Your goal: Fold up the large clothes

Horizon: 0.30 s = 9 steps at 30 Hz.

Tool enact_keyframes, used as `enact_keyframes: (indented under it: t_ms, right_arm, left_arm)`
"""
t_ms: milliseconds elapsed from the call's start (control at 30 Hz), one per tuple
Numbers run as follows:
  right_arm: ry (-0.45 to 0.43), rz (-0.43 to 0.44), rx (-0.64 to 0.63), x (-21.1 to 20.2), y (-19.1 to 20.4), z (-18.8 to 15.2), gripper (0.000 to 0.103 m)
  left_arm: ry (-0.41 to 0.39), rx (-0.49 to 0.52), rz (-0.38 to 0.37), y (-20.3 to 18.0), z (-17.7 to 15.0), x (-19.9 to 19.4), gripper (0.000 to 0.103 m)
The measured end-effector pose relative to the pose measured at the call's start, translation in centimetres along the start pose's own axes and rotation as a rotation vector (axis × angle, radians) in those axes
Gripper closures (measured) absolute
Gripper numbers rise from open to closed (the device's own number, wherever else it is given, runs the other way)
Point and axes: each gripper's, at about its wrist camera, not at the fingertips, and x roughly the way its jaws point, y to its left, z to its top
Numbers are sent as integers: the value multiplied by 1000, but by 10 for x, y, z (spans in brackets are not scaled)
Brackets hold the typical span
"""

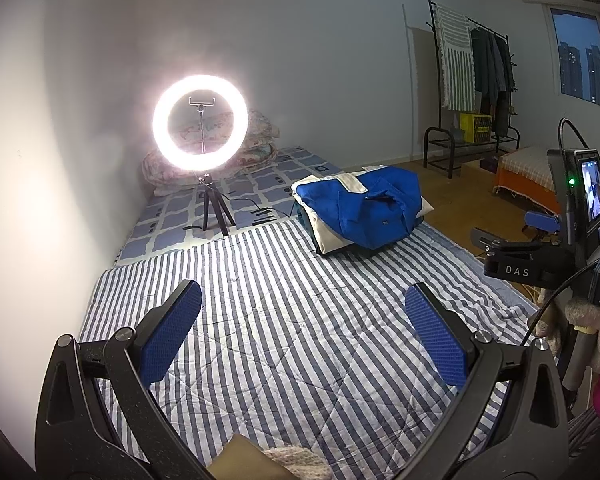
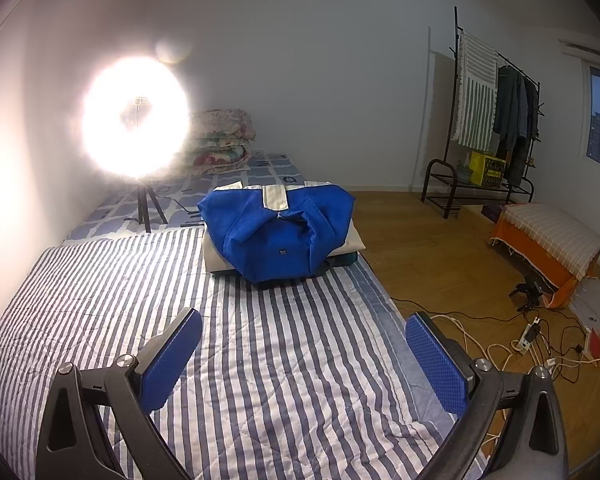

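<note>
A bedroom with a wooden floor is shown; the work surface is a striped quilt (image 2: pixel 260 360), blue-grey and white, stitched in diagonal lines and laid flat over a low mattress. The left gripper (image 1: pixel 303 328) and the right gripper (image 2: pixel 304 354) are both held above this quilt with fingers spread wide apart and nothing between them. The finger pads (image 1: pixel 172 332) are faced with blue, dimpled rubber, presumably to grip cloth without slipping.

The blue jacket (image 2: pixel 276 232) is located well ahead of both sets of fingers, beyond their tips, at the far end of the quilt. It is seen bundled into a rough, puffy fold on top of a stack of folded garments (image 2: pixel 216 258), with a cream collar panel uppermost. The fabric appears matte and thick.

A lit ring light (image 1: pixel 199 122) on a small tripod is positioned ahead and left of the fingers, apparently to illuminate the surface.
</note>
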Motion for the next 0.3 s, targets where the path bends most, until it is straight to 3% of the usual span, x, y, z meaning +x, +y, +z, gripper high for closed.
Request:
enact_keyframes:
  t_ms: [300]
  right_arm:
    - [7,6,12,2,-2,-2,0]
  left_arm:
    - [0,-2,3,-1,0,-1,0]
